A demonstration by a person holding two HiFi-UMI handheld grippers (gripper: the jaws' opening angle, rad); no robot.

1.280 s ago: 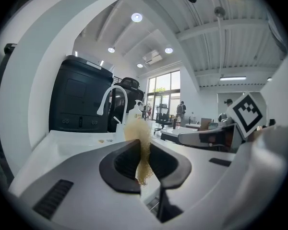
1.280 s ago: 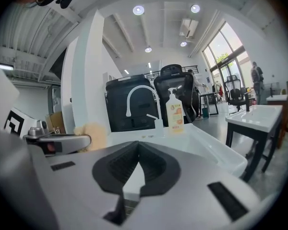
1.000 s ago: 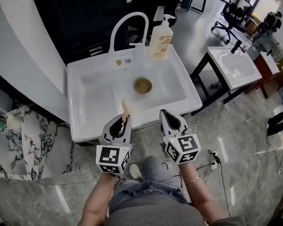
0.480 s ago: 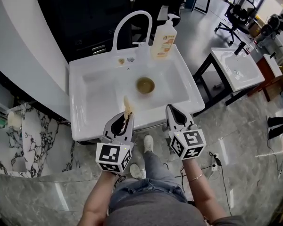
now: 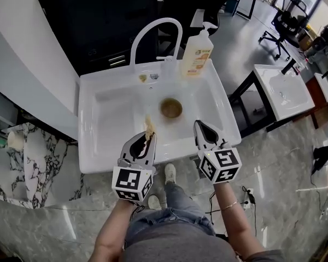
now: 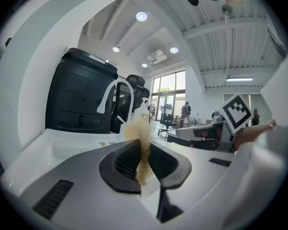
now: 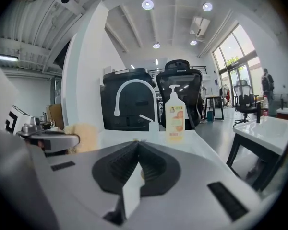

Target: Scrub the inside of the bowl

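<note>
A white sink (image 5: 104, 119) seen from above, with a brown bowl (image 5: 171, 108) inside its basin. At the front rim the left hand-held gripper (image 5: 147, 139) pinches a tan sponge (image 5: 149, 126). Beside it, the right hand-held gripper (image 5: 201, 130) is pressed together, holding nothing. A soap bottle (image 5: 197, 54) stands near the faucet (image 5: 134, 47).

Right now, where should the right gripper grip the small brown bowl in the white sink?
Likely the right rim of the brown bowl, from above, one jaw inside: it sits upright, mouth open, in the white sink. The shut right gripper must open first.
</note>
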